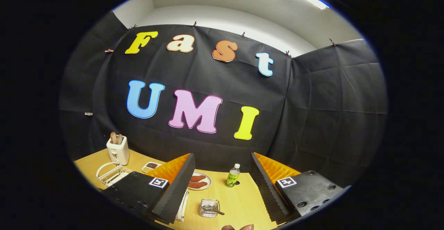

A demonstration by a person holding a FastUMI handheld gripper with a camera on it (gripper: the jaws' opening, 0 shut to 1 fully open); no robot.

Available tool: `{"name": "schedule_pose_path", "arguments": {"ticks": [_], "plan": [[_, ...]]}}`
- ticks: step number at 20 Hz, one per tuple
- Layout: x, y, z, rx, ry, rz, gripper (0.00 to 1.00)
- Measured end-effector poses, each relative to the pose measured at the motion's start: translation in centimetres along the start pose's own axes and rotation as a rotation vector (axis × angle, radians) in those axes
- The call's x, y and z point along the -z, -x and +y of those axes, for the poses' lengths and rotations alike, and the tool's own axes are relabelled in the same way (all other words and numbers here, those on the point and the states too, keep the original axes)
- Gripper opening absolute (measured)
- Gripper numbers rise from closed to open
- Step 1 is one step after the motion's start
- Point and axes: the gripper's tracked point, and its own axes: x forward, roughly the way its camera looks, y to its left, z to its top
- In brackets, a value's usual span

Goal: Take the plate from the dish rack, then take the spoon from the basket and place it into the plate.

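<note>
My gripper [222, 157] is open and held above the wooden table [239, 202], with nothing between its fingers. Low between the fingers stands a small clear basket [209, 208] with a spoon [215, 210] lying in it. To the left, beyond the left finger, a white wire dish rack [111, 173] sits on the table; I cannot make out a plate in it. A narrow white edge [182, 205] shows against the left finger's inner side, and I cannot tell what it is. A plate [198, 182] with red food pieces lies just ahead of the left finger.
A white toaster [118, 149] with bread stands behind the rack. A small tray [151, 167] of dark bits lies beside it. A green bottle [233, 176] stands between the fingers, farther back. A person's fingertips [237, 227] show at the near table edge.
</note>
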Motion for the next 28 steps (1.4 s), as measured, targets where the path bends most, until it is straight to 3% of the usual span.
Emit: {"name": "schedule_pose_path", "arguments": {"ticks": [11, 15, 21, 28], "plan": [[0.0, 0.2, 2.1, -0.045, 0.004, 0.004, 0.97], [0.8, -0.6, 4.5, -0.11, -0.02, 0.049, 0.98], [4.4, -2.3, 11.2, -0.287, -0.082, 0.264, 0.98], [14.0, -5.4, 17.0, -0.337, -0.141, 0.634, 0.94]]}}
